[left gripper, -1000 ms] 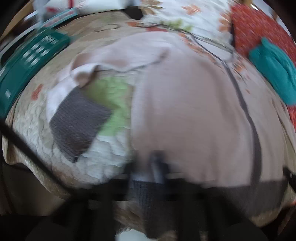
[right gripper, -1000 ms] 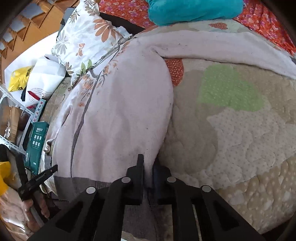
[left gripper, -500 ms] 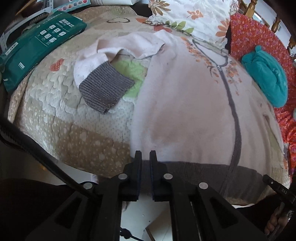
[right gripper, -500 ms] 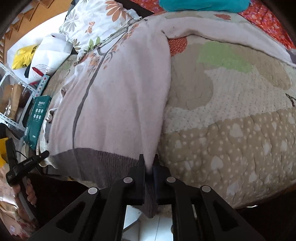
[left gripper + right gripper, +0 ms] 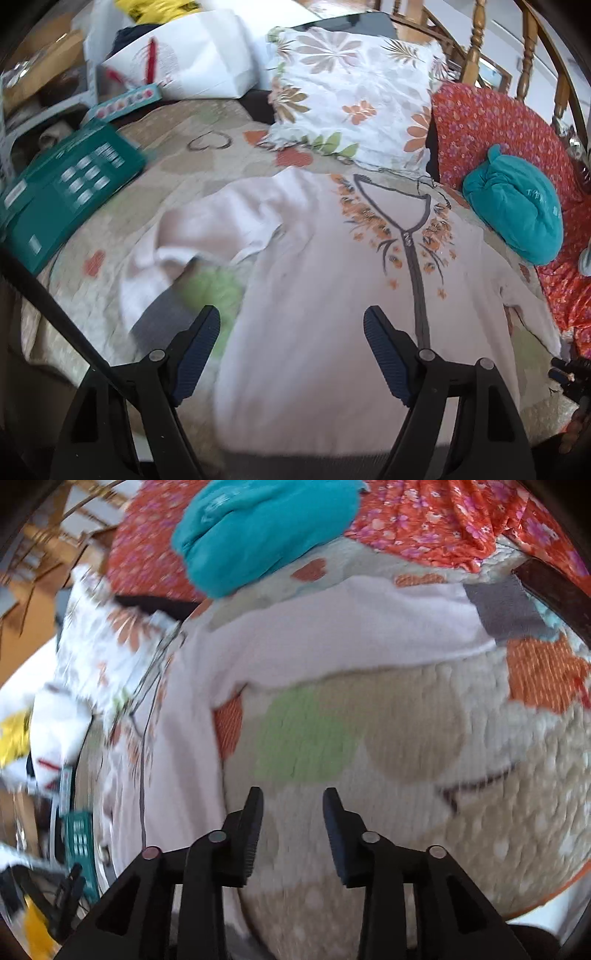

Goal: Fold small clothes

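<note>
Left wrist view: the left gripper (image 5: pixel 291 332) hovers with jaws wide apart, holding nothing, over one pale pink cardigan (image 5: pixel 332 295) spread on the quilted bed (image 5: pixel 207 158); its left sleeve (image 5: pixel 207 236) lies crumpled. Right wrist view: the right gripper (image 5: pixel 291 812), jaws parted and empty, faces the other sleeve (image 5: pixel 351 627), stretched out far. Folding looks barely begun; next, probably, each of the two sleeves gets pinched and brought across the body.

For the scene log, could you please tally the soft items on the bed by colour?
Pale pink: 1, the cardigan
Teal: 1, the bundled cloth
White floral: 1, the pillow
Red floral: 1, the fabric
Total: 4
</note>
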The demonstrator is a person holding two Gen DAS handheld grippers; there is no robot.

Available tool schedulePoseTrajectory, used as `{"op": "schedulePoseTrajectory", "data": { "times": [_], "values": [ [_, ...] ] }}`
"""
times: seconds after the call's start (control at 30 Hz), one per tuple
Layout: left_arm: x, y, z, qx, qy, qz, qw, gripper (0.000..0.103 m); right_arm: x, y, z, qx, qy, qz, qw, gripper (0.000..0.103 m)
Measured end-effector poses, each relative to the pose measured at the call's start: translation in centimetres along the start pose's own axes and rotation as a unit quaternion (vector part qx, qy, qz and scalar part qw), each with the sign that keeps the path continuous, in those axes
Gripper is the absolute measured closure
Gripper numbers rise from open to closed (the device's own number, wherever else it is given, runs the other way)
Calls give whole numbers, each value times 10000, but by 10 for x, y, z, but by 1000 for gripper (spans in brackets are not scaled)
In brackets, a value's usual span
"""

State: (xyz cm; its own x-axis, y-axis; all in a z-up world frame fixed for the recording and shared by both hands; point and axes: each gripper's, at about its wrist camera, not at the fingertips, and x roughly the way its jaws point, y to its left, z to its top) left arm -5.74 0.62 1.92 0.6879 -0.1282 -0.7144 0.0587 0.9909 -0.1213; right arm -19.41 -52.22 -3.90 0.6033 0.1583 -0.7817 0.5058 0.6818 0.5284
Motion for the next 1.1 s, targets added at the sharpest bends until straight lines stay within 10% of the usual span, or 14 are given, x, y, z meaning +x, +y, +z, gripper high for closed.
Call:
{"op": "schedulePoseTrajectory", "data": {
  "times": [0.5, 1.1],
  "values": [
    [115, -37, -26, 624, 836, 338, 9940, 23, 45, -11, 26, 243, -284, -578, 9976, 51],
    [123, -48, -36, 825, 617, 519, 9933, 0, 50, -12, 30, 473, -760, -596, 9942, 49]
  ]
}}
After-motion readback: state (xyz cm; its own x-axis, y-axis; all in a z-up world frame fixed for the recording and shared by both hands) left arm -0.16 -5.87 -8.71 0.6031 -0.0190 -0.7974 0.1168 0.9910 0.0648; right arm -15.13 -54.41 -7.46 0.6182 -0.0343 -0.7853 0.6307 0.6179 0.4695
